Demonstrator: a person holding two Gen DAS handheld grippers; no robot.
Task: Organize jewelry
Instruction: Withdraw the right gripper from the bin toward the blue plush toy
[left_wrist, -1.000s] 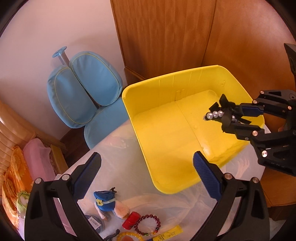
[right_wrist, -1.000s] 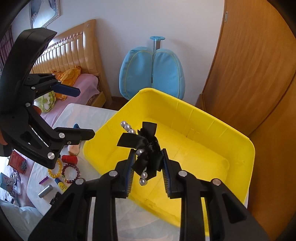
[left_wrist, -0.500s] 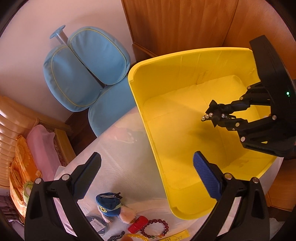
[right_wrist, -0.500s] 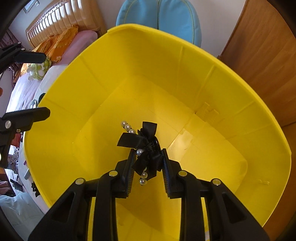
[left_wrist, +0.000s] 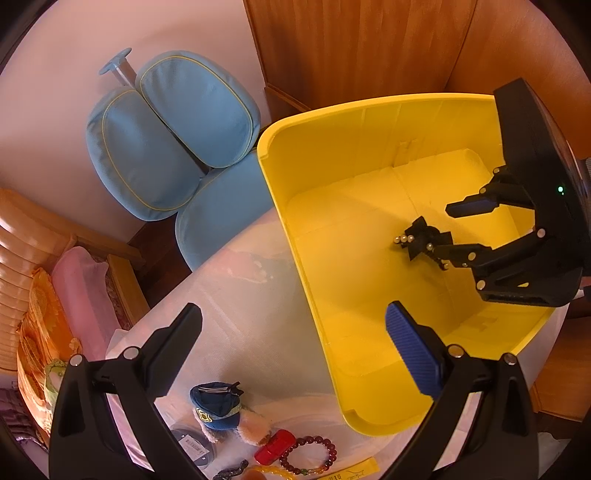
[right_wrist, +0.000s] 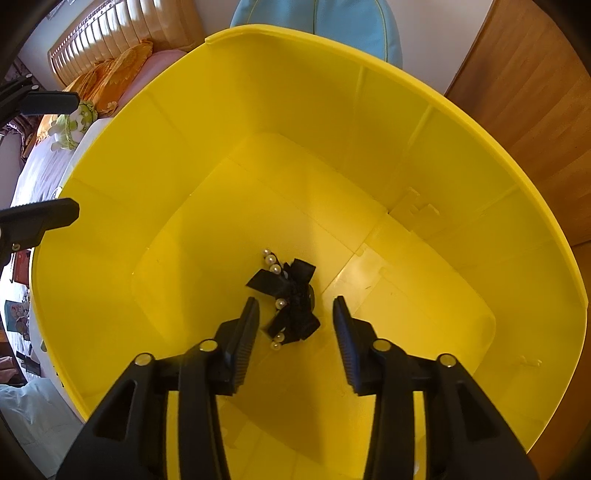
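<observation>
A black ribbon bow with pearls (right_wrist: 295, 280) sits low inside the yellow bin (right_wrist: 332, 40), just above or on its floor. My right gripper (right_wrist: 294, 310) points down into the bin and its jaws are opening. The bow lies between them, and the ribbed pads (right_wrist: 247, 332) stand clear of it on both sides. In the left wrist view the bow (left_wrist: 421, 236) shows at the tip of the right gripper (left_wrist: 443, 230), deep in the bin (left_wrist: 369, 103). My left gripper (left_wrist: 293, 314) is open and holds nothing, hovering over the bin's near wall and the white table.
On the white cloth by the bin lie a dark red bead bracelet (left_wrist: 310, 454), a small red item (left_wrist: 275, 446) and a plush toy with a blue cap (left_wrist: 218, 406). A blue chair (left_wrist: 166, 147) stands behind, wooden wardrobe doors (left_wrist: 351, 48) beyond, a bed at left.
The right gripper went down into the bin with the bow clamped, then its jaws spread and the bow came free. The left gripper sank a little, then held still.
</observation>
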